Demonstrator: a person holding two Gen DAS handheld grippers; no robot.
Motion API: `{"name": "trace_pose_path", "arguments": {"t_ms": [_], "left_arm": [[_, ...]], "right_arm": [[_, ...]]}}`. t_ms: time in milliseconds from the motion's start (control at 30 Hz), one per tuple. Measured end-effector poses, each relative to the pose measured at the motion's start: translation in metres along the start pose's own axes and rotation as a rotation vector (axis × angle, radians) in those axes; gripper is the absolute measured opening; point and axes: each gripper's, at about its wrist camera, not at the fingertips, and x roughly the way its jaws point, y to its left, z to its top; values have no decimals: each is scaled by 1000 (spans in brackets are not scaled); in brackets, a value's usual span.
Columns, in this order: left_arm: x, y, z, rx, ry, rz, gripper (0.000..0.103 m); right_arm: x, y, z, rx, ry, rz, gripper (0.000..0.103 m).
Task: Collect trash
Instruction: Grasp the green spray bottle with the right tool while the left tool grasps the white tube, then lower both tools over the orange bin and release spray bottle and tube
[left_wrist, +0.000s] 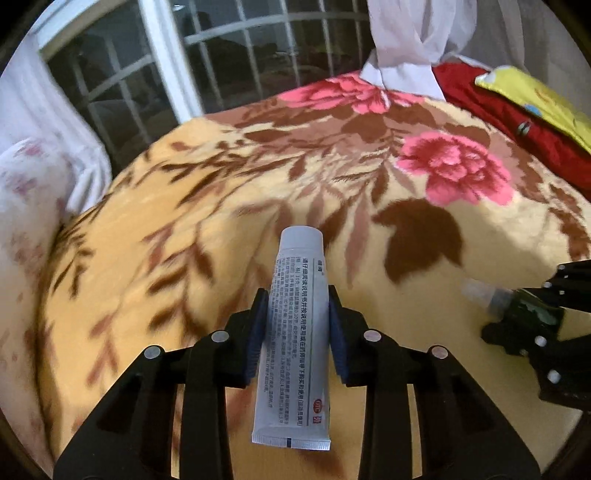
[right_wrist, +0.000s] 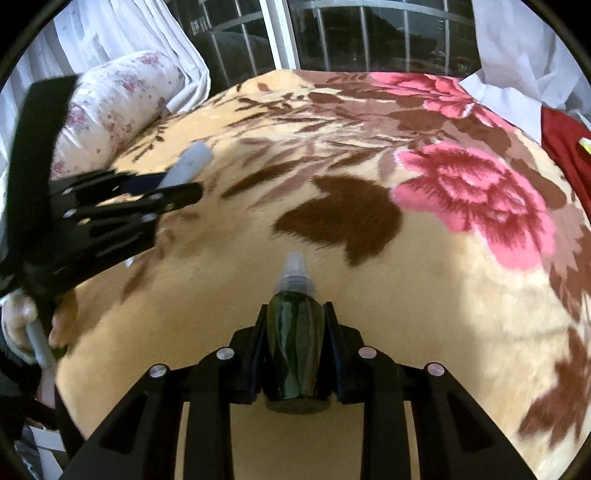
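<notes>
Pickup stage appears complete on both sides; judging from the frames, carrying is now the step in hand.

Left gripper is clamping a grey-white ointment tube about mid-length, blue pads pressing on both flanks. Cap end is pointing forward, crimped end is hanging back toward the camera. Tube is sitting clear of the floral blanket, not resting on it.

Right gripper is pinching a small dark green bottle with a clear cap, jaws nearly closed against its sides, neck pointing away. Bottle is likewise being held above the blanket.

Both tools are hovering near each other over the bed; in the right wrist view the left gripper is showing at the left edge with the tube's cap sticking out beyond its fingers.

No bin or bag is showing in either view. Next move, as I am reading it, is calling for locating a trash container and carrying both items there without loosening either grip. The tube is held off-centre and looking liable to pivot.
</notes>
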Motion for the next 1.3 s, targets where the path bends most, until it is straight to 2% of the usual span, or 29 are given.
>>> {"name": "trace_pose_path", "arguments": {"t_ms": [333, 467, 667, 800, 933, 1100, 1300], "left_arm": [[-96, -1, -80, -146, -35, 41, 31], [-135, -11, -114, -174, -72, 17, 31], [-178, -29, -174, -181, -76, -41, 31], [-177, -47, -222, -175, -24, -78, 31], [-155, -63, -259, -180, 64, -105, 31], [-126, -75, -280, -200, 165, -140, 31], [-109, -77, -285, -199, 216, -152, 31]], "right_arm": [[-54, 62, -54, 1, -82, 43, 28], [-80, 87, -83, -18, -116, 49, 28], [-114, 112, -134, -12, -141, 80, 28], [-123, 117, -174, 19, -124, 82, 28], [-120, 118, -212, 42, -81, 55, 28], [-93, 119, -246, 63, 22, 35, 28], [-66, 119, -261, 83, 107, 22, 28]]}}
